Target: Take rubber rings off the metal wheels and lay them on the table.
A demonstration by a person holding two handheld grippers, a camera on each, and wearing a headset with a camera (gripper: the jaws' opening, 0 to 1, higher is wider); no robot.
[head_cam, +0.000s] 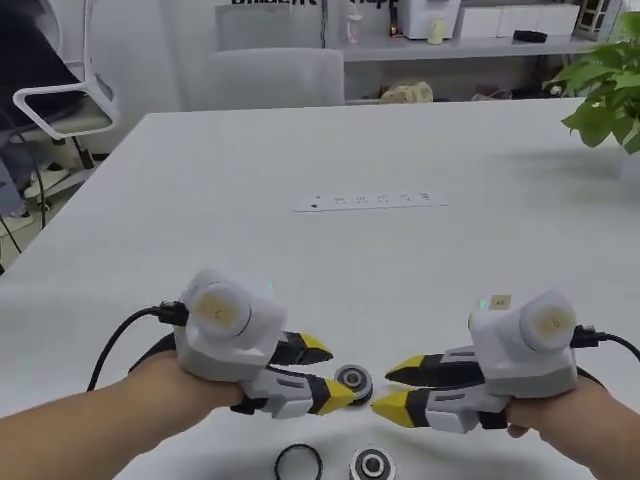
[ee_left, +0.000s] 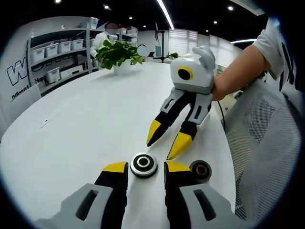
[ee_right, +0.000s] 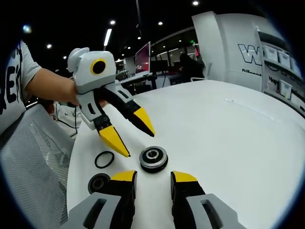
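Rubber ring [ee_left: 133,165] around the metal wheel [head_cam: 353,381], lying on the bench [head_cam: 400,260] between the left claw [head_cam: 337,371] and right claw [head_cam: 383,388], both parted and empty, is judged soft and stretchy, best pinched at its rim while the stiff wheel is pinned.

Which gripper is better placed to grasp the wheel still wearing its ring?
Left: the black-ringed round metal wheel lies between the jaw tips of the open left gripper; the right gripper sits just short of it.
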